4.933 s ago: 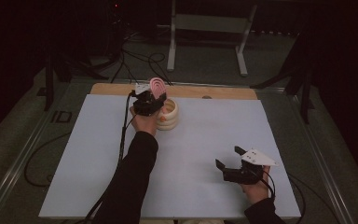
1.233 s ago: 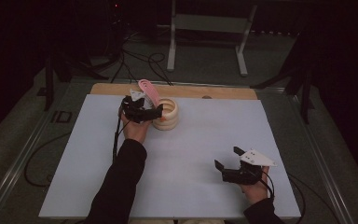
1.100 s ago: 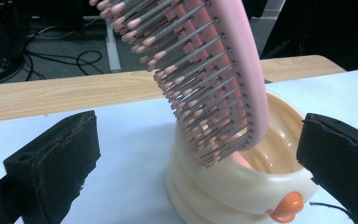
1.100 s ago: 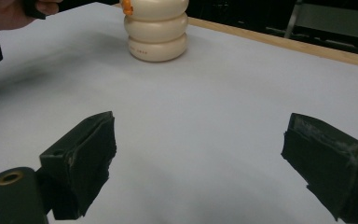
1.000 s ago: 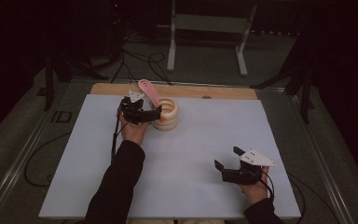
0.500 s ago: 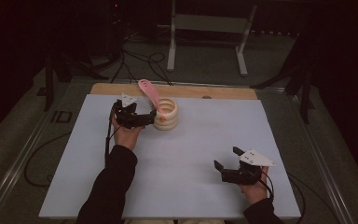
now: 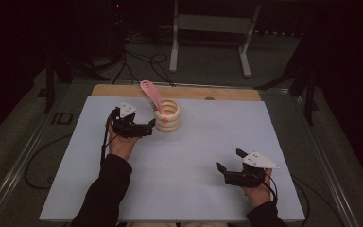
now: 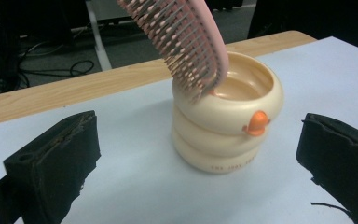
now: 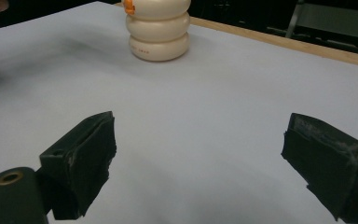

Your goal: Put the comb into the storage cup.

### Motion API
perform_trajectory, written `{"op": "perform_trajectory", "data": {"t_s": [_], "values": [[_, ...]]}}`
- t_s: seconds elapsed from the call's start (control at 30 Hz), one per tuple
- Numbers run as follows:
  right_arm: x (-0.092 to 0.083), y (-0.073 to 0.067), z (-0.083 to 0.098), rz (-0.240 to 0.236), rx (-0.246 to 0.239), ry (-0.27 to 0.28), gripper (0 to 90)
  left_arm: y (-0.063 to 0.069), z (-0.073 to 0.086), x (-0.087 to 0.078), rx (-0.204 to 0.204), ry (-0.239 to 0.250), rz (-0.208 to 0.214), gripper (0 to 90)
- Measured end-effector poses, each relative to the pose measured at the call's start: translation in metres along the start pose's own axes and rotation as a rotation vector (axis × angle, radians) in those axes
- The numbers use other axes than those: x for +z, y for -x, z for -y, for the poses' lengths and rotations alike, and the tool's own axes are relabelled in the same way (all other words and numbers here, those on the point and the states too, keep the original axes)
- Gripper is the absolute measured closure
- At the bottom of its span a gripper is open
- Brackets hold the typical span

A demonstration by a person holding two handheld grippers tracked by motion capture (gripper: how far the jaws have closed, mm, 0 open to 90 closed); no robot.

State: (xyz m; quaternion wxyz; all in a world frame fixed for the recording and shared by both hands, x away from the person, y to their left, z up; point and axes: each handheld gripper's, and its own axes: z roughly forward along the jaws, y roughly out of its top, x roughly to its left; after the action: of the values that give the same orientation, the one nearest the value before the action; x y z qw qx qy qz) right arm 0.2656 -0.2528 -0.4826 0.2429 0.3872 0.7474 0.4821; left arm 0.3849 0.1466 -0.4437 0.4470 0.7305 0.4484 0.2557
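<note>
White table sheet [image 7: 194, 161] w/ wood strip [image 7: 227, 92] at far edge; metal stand [image 7: 208, 28], cables [image 7: 137, 59] on floor behind.

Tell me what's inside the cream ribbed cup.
A pink hairbrush stands in the cream ribbed cup, bristled head leaning out over the rim. Its handle goes down inside, hidden by the cup wall. The inner wall that shows looks bare; the bottom is out of sight.

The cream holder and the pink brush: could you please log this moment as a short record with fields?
holder: cream ringed cup, upright on the white table, orange knob on its side
brush: pink hairbrush, standing tilted inside the cup
left gripper: open, beside the cup, not touching
right gripper: open, holds nothing, apart from the cup
</note>
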Motion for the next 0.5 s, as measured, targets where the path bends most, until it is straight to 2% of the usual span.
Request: {"op": "perform_trajectory", "data": {"t_s": [0.13, 0.17, 0.2, 0.27, 0.33, 0.37, 0.5], "values": [[0.000, 0.000, 0.000, 0.001, 0.001, 0.001, 9.1, -0.001, 0.003, -0.005, 0.006, -0.002, 0.005, 0.1], [0.000, 0.000, 0.000, 0.001, 0.001, 0.001, 9.2, -0.002, 0.006, -0.012, 0.011, 0.000, 0.007, 0.1], [0.000, 0.000, 0.000, 0.001, 0.001, 0.001, 9.2, -0.002, 0.006, -0.012, 0.011, 0.000, 0.007, 0.1], [-0.001, 0.000, 0.000, 0.002, 0.004, 0.001, 9.1, -0.007, 0.014, -0.023, -0.005, 0.011, 0.015, 0.1], [-0.001, 0.000, 0.000, 0.002, 0.004, 0.001, 9.1, -0.007, 0.014, -0.023, -0.005, 0.011, 0.015, 0.1], [0.000, 0.000, 0.000, 0.002, 0.002, 0.003, 9.2, -0.012, 0.022, -0.034, -0.014, 0.013, 0.008, 0.1], [0.000, 0.000, 0.000, 0.002, 0.002, 0.004, 9.1, -0.015, 0.030, -0.044, -0.011, 0.017, 0.002, 0.1]]}}
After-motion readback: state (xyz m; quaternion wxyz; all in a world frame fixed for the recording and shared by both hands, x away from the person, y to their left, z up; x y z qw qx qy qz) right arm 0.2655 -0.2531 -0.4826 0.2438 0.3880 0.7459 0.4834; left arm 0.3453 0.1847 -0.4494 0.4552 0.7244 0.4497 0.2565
